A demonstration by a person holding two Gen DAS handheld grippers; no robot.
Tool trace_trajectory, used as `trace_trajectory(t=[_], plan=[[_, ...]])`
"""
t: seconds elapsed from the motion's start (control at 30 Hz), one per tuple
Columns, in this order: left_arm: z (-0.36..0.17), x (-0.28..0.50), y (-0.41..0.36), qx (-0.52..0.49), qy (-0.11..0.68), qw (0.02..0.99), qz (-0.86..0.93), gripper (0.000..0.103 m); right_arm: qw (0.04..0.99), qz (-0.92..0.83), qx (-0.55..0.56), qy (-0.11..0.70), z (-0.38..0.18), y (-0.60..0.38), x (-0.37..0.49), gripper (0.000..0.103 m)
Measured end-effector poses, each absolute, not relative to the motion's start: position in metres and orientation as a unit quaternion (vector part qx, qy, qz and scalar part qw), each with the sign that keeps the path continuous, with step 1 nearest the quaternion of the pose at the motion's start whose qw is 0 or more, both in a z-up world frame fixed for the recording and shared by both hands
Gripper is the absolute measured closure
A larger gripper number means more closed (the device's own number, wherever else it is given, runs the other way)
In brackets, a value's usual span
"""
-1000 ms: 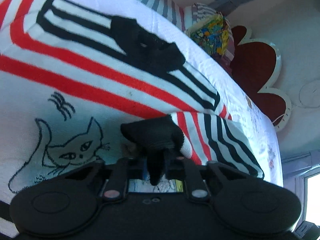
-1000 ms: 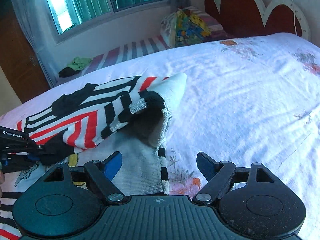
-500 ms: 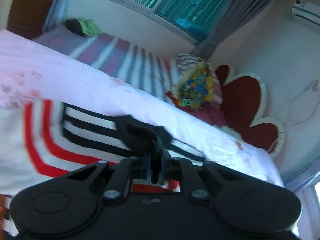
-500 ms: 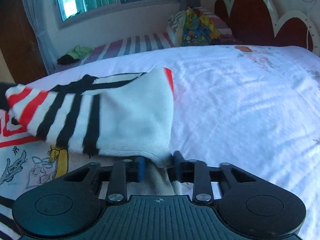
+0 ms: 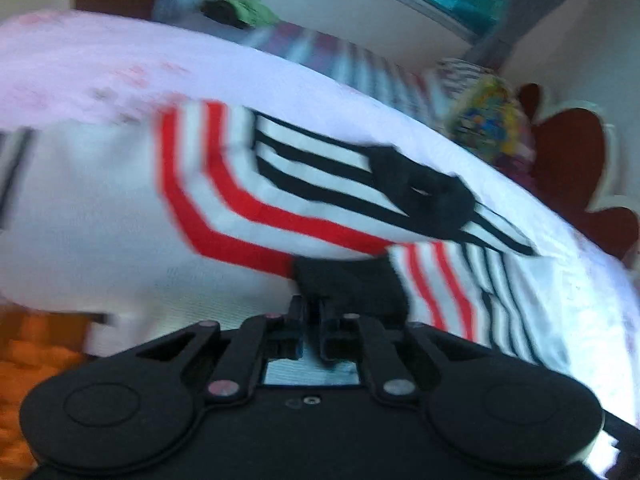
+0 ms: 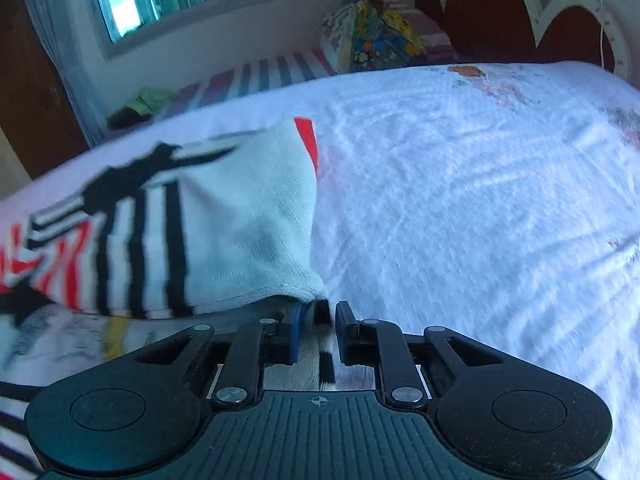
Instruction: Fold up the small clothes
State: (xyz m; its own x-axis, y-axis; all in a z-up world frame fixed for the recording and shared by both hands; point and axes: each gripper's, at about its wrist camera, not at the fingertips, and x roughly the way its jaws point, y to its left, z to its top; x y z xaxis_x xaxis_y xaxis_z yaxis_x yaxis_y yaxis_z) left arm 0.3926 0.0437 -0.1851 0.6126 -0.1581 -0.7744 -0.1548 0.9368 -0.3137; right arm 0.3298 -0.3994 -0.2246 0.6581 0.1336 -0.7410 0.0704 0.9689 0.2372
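We see one small knit sweater [image 5: 280, 208] lying on the white bedspread [image 6: 460, 208], partly folded. It is white with red stripes, black stripes and a black neckline band; the ribbed knit shows clearly on the white sleeve [image 6: 248, 216], whose cuff edge looks fuzzy. The left view is motion-blurred.

We count two grippers. The left gripper [image 5: 314, 312] has its fingers nearly together, clamped on the sweater's black cuff [image 5: 348, 280]; the jaws have just eased slightly wider, fabric between them. The right gripper [image 6: 316, 316] has just been closing and now pinches the white sleeve's edge between its pads.

Bedspread is crinkled cotton with faint floral print. One scalloped dark-red headboard [image 6: 500, 16], one multicoloured pillow [image 6: 380, 36], one striped mattress [image 6: 260, 76] by the window.
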Motion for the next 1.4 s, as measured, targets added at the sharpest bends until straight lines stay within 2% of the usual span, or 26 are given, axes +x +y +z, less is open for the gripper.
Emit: trace_trajectory(t=[0.07,0.13,0.17,0.2,0.23,0.27,0.4,0.43,0.47,0.53,0.7,0.73,0.77,0.97,1.07,1.13,1.2,1.23,1.3,1.37,1.4], plan=[[-0.173,0.385,0.051,-0.180,0.428,0.886,0.007,0.081,0.908,0.029,0.134,0.395,-0.210,-0.404,0.321,0.086],[-0.162,0.380,0.049,-0.173,0.419,0.891,-0.009,0.081,0.913,0.030,0.132,0.385,-0.201,-0.407,0.329,0.085],[-0.160,0.381,0.043,-0.167,0.418,0.892,-0.020,0.081,0.914,0.032,0.135,0.382,-0.200,-0.409,0.339,0.079],[-0.158,0.386,0.034,-0.164,0.420,0.892,-0.037,0.080,0.911,0.033,0.140,0.386,-0.201,-0.410,0.349,0.070],[-0.158,0.391,0.025,-0.163,0.421,0.891,-0.050,0.079,0.909,0.038,0.151,0.388,-0.202,-0.411,0.362,0.045],[-0.160,0.396,0.014,-0.162,0.422,0.890,-0.060,0.078,0.909,0.043,0.160,0.383,-0.204,-0.412,0.373,0.034],[-0.181,0.414,-0.022,-0.139,0.434,0.886,-0.078,0.078,0.905,0.045,0.176,0.386,-0.216,-0.414,0.419,0.034],[-0.188,0.417,-0.026,-0.136,0.439,0.885,-0.075,0.078,0.902,0.042,0.185,0.388,-0.221,-0.416,0.432,0.037],[-0.193,0.418,-0.027,-0.130,0.441,0.885,-0.071,0.078,0.899,0.040,0.192,0.391,-0.225,-0.420,0.442,0.044],[-0.201,0.418,-0.025,-0.126,0.442,0.886,-0.066,0.078,0.891,0.034,0.213,0.400,-0.234,-0.427,0.463,0.050],[-0.203,0.417,-0.020,-0.128,0.443,0.885,-0.062,0.076,0.877,0.052,0.246,0.410,-0.243,-0.433,0.496,0.053],[-0.204,0.417,-0.021,-0.124,0.442,0.887,-0.060,0.076,0.880,0.053,0.237,0.409,-0.244,-0.430,0.496,0.072],[-0.204,0.418,-0.022,-0.122,0.441,0.887,-0.059,0.076,0.885,0.046,0.213,0.412,-0.243,-0.426,0.497,0.086],[-0.205,0.418,-0.023,-0.117,0.437,0.890,-0.055,0.075,0.904,0.013,0.170,0.392,-0.247,-0.427,0.492,0.086],[-0.201,0.420,-0.024,-0.115,0.447,0.886,-0.052,0.076,0.914,0.005,0.127,0.385,-0.230,-0.415,0.485,0.085],[-0.195,0.420,-0.022,-0.124,0.452,0.882,-0.048,0.065,0.924,0.021,0.119,0.364,-0.218,-0.407,0.473,0.085],[-0.193,0.418,-0.023,-0.111,0.449,0.886,-0.031,0.009,0.920,0.050,0.117,0.372,-0.218,-0.393,0.465,0.085],[-0.192,0.415,-0.025,-0.099,0.444,0.890,-0.016,0.003,0.916,0.057,0.099,0.384,-0.223,-0.385,0.463,0.084],[-0.192,0.413,-0.025,-0.084,0.442,0.893,-0.010,0.013,0.913,0.052,0.064,0.399,-0.234,-0.373,0.458,0.084],[-0.191,0.410,-0.020,-0.088,0.453,0.887,-0.016,0.022,0.913,0.048,0.078,0.398,-0.228,-0.371,0.452,0.083],[-0.188,0.406,-0.014,-0.095,0.452,0.887,-0.011,0.022,0.913,0.056,0.091,0.393,-0.222,-0.369,0.448,0.083]])
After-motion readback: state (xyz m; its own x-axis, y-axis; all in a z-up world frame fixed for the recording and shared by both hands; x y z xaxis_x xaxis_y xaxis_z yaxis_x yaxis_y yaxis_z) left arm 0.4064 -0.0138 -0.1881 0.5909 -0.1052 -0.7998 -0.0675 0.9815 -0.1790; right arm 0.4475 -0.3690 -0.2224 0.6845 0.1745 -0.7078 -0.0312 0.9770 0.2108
